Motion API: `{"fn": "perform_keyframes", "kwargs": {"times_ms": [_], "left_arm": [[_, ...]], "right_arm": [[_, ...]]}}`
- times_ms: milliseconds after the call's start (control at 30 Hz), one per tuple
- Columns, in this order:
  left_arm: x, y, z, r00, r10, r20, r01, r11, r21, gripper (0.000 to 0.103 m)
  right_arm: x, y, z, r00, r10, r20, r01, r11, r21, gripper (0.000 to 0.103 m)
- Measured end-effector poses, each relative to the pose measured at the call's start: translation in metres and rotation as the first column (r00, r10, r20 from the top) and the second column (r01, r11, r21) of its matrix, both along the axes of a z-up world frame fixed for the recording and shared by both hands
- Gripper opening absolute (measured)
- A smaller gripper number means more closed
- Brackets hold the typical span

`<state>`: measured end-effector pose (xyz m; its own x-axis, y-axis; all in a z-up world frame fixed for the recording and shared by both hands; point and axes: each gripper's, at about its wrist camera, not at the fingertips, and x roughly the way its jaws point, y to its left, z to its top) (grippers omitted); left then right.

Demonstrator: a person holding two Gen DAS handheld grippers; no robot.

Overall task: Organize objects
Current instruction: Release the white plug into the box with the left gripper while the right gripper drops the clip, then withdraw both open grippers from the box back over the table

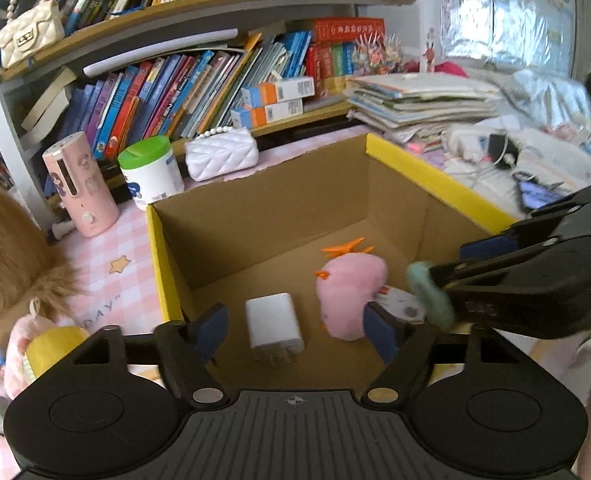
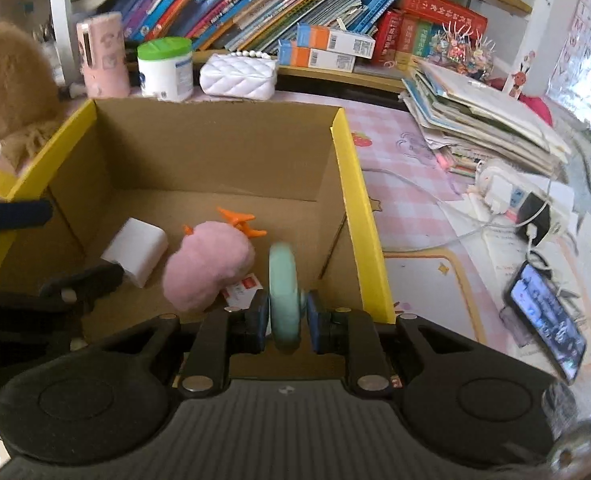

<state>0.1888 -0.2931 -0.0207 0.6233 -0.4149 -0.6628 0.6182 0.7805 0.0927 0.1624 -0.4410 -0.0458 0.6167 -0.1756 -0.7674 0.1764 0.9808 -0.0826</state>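
Observation:
An open cardboard box with yellow rims (image 1: 435,176) (image 2: 351,168) stands on the pink checked table. Inside lie a white charger block (image 1: 273,326) (image 2: 135,250), a pink plush toy (image 1: 351,292) (image 2: 207,268), an orange hair clip (image 1: 345,248) (image 2: 241,222) and a small red-and-white card (image 2: 241,290). My right gripper (image 2: 285,318) (image 1: 447,288) is shut on a pale green round disc (image 2: 283,292) (image 1: 429,294), held over the box's near right corner. My left gripper (image 1: 295,332) is open and empty over the box's near edge.
A brown plush (image 2: 7,84), a pink cylinder (image 1: 79,184), a green-lidded tub (image 1: 151,174) and a white quilted purse (image 1: 221,154) stand behind and left of the box. Right of it lie stacked books (image 2: 483,116), chargers with cables (image 2: 507,196) and a phone (image 2: 547,324). Bookshelves stand behind.

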Motion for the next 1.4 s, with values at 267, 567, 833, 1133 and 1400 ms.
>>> {"fn": "perform_keyframes", "kwargs": {"times_ms": [267, 567, 833, 1133, 1400], "left_arm": [[-0.029, 0.031, 0.028, 0.998, 0.052, 0.041, -0.048, 0.994, -0.097, 0.086], [-0.068, 0.08, 0.057, 0.988, 0.106, 0.111, -0.084, 0.979, -0.186, 0.093], [-0.092, 0.134, 0.048, 0.987, 0.142, 0.075, -0.128, 0.978, -0.166, 0.094], [-0.117, 0.198, 0.021, 0.979, 0.202, -0.007, -0.202, 0.976, -0.086, 0.094], [-0.13, 0.253, 0.005, 0.956, 0.281, -0.088, -0.287, 0.956, -0.065, 0.094]], "right_arm": [[-0.03, 0.014, 0.02, 0.993, -0.039, 0.112, 0.035, 0.999, 0.034, 0.042], [-0.083, 0.048, 0.05, 0.955, -0.121, 0.269, 0.118, 0.993, 0.028, 0.051], [-0.131, 0.094, 0.054, 0.935, -0.186, 0.303, 0.184, 0.982, 0.033, 0.053], [-0.16, 0.16, 0.025, 0.967, -0.195, 0.162, 0.191, 0.981, 0.039, 0.054], [-0.178, 0.223, 0.006, 0.991, -0.111, 0.081, 0.108, 0.993, 0.04, 0.056]]}}
